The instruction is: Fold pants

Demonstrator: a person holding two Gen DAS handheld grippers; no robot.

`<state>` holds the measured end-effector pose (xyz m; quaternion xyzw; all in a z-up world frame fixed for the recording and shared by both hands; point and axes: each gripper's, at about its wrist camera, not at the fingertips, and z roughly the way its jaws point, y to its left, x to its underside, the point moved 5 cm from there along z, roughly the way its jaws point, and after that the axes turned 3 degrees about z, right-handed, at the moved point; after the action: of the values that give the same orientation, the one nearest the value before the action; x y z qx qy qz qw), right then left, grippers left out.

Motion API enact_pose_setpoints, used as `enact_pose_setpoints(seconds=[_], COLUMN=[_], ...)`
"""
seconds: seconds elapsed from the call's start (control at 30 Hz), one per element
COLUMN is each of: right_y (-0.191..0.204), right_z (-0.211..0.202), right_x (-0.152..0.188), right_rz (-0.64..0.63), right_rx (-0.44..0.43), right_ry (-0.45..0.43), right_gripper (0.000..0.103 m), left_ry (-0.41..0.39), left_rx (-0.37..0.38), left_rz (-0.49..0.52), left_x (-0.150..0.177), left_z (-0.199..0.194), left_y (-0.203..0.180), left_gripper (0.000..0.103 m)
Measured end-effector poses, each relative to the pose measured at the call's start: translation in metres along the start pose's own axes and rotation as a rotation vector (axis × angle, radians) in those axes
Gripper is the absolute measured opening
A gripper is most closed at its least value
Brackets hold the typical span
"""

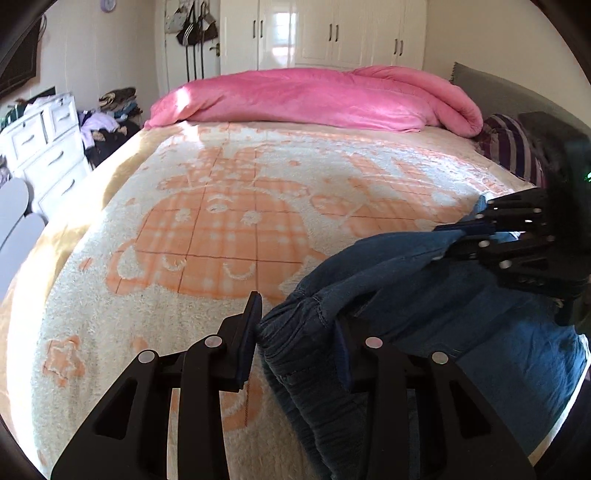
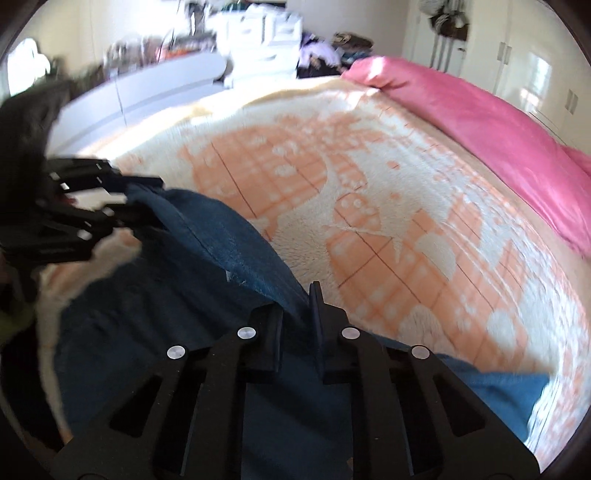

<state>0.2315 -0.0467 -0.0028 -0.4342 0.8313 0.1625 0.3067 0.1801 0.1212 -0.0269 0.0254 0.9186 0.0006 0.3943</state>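
We were in a bedroom, working over a bed spread with a cream and orange blanket patterned in checks and stars, with a rolled pink duvet lying across its far end. Behind the duvet stood white wardrobes with their doors shut.

Our left gripper had its jaws partly closed around a gathered, elasticated edge of the blue denim pants; the fabric bunched between the two fingers, with the left finger plainly visible beside it and the other mostly hidden under cloth. Our right gripper had its jaws drawn narrow, pinching a seamed fold of the same pants. In the left wrist view that right gripper showed at the far right, clamped on another raised edge of the denim. The pants hung between the two grippers at the near corner of the bed, the rest of the cloth draped down over the blanket.

Further out, a white chest of drawers stood to the left of the bed, its drawers closed, so we could not tell what was in them. Loose clothes were heaped beside it. Bags hung on the wall near a door. A striped pillow lay by the grey headboard. We could read no writing or labels anywhere.
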Motion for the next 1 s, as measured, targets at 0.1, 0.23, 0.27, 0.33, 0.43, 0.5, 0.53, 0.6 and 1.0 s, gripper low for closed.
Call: enact_pose_setpoints(seconds=[0.1, 0.23, 0.27, 0.33, 0.43, 0.5, 0.53, 0.6, 1.0], right_y=[0.009, 0.025, 0.031, 0.041, 0.058, 0.067, 0.071, 0.077, 0.115], right_z=[-0.026, -0.053, -0.061, -0.07, -0.081, -0.087, -0.09, -0.093, -0.087], right_x=[0.01, 0.026, 0.031, 0.041, 0.059, 0.068, 0.072, 0.079, 0.125], right_rz=[0.029, 0.075, 0.091, 0.089, 0.101, 0.104, 0.1, 0.114, 0.152], right_rx=[-0.007, -0.016, -0.023, -0.024, -0.037, -0.046, -0.048, -0.051, -0.093], right_ry=[-0.036, -0.07, -0.086, -0.107, -0.113, -0.109, -0.104, -0.102, -0.03], right_gripper=[0.007, 0.007, 0.007, 0.007, 0.007, 0.007, 0.007, 0.007, 0.007], left_ry=[-0.016, -0.038, -0.046, -0.056, -0.057, -0.051, -0.048, -0.036, 0.101], left_rx=[-0.006, 0.0, 0.004, 0.011, 0.025, 0.028, 0.026, 0.034, 0.047], left_rz=[0.034, 0.058, 0.061, 0.067, 0.081, 0.105, 0.118, 0.131, 0.175], left_x=[0.0, 0.003, 0.004, 0.007, 0.016, 0.023, 0.027, 0.038, 0.097], left_z=[-0.013, -0.031, -0.037, -0.047, -0.059, -0.066, -0.07, -0.076, -0.081], left_y=[-0.009, -0.018, -0.021, -0.025, -0.031, -0.036, -0.039, -0.043, -0.052], left_gripper=[0.034, 0.036, 0.036, 0.036, 0.037, 0.038, 0.039, 0.039, 0.044])
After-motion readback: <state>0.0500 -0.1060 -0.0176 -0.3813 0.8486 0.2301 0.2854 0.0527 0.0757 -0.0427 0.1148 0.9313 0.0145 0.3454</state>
